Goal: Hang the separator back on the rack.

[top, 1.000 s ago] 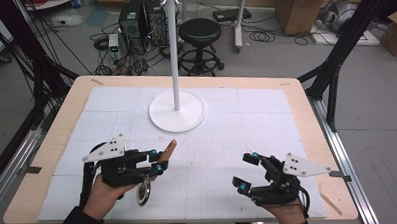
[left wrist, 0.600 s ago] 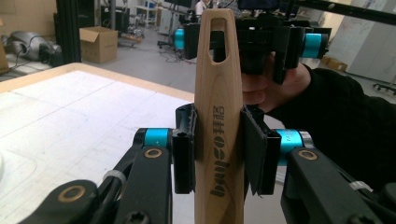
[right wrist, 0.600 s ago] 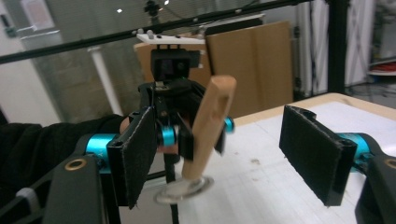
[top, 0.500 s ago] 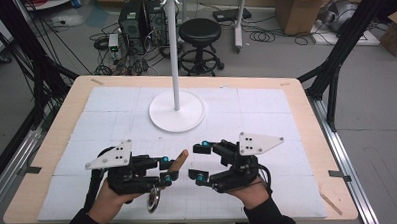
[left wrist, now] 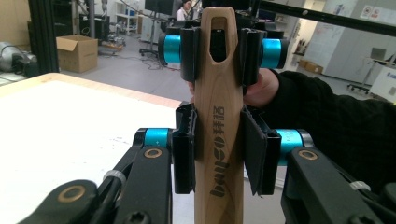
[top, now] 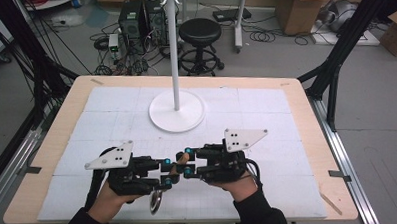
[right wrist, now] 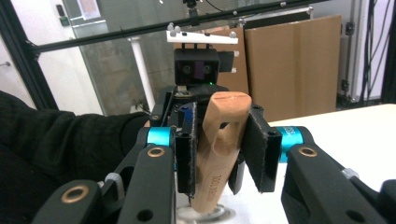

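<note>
A utensil with a light wooden handle (left wrist: 219, 186) and a round metal end (top: 156, 201) is held just above the white table mat, near the front edge. My left gripper (top: 167, 172) is shut on the handle's middle, its pads pressing both sides (left wrist: 219, 144). My right gripper (top: 186, 162) faces it from the right. Its jaws close on the handle's slotted tip (right wrist: 223, 149), seen farther off in the left gripper view (left wrist: 219, 46). The handle (right wrist: 219, 140) stands tilted between the right gripper's pads.
A white stand (top: 176, 110) with a round base and a tall pole rises at the table's middle back. The wooden table edge (top: 306, 113) frames the white mat. A stool, cables and cardboard boxes lie on the floor beyond.
My right gripper swung from the front right across to the left gripper and closed around the handle's tip. The left gripper shifted slightly right with the utensil.
</note>
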### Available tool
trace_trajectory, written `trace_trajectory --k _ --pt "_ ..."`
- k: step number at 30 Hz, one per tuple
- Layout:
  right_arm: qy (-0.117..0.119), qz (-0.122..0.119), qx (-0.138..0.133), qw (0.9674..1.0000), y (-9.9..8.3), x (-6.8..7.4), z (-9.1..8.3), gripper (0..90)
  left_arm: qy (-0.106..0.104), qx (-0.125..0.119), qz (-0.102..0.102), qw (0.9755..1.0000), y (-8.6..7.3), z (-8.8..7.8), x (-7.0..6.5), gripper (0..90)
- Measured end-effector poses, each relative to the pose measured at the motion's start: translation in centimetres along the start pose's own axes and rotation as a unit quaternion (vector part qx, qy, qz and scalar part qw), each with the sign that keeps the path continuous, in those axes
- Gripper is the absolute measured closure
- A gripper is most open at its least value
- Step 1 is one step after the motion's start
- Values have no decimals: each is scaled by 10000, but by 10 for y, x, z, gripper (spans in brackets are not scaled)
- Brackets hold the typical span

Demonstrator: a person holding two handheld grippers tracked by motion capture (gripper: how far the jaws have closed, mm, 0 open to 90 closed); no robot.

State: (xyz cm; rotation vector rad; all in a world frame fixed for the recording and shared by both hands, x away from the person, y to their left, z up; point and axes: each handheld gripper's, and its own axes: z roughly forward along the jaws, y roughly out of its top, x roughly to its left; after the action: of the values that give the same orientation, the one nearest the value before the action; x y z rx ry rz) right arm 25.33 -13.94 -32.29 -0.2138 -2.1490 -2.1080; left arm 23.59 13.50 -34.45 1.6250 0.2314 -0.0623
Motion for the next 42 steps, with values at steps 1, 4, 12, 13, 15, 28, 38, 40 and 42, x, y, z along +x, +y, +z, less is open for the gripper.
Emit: trace_trajectory --k 1,4,12,13,15,28,38,40,42 --pt "-32 36 6 10000 0 0 0 687 0 0 0 10000 0 0 0 672" --pt "-225 232 60 9995 0 1 1 693 185 25 -145 9997 -1 0 2 660" --pt "-1197 232 320 9920 9 8 4 696 813 252 -319 9959 -9 2 5 419" --pt "-1197 232 320 9920 9 8 4 696 813 252 -319 9959 -9 2 5 416" --pt "-1510 252 336 9876 13 13 4 697 915 271 -302 9950 -9 4 3 412" --pt "-2554 319 200 9661 30 32 16 695 1405 559 13 9885 -4 22 -4 465" --pt "-2620 592 55 9632 21 31 15 695 1523 831 120 9848 -6 29 -6 692" --pt "-2628 635 70 9627 19 31 15 695 1570 904 55 9834 -6 29 -6 699" --pt "-2632 647 85 9625 18 32 15 695 1570 948 93 9830 -6 28 -6 704"
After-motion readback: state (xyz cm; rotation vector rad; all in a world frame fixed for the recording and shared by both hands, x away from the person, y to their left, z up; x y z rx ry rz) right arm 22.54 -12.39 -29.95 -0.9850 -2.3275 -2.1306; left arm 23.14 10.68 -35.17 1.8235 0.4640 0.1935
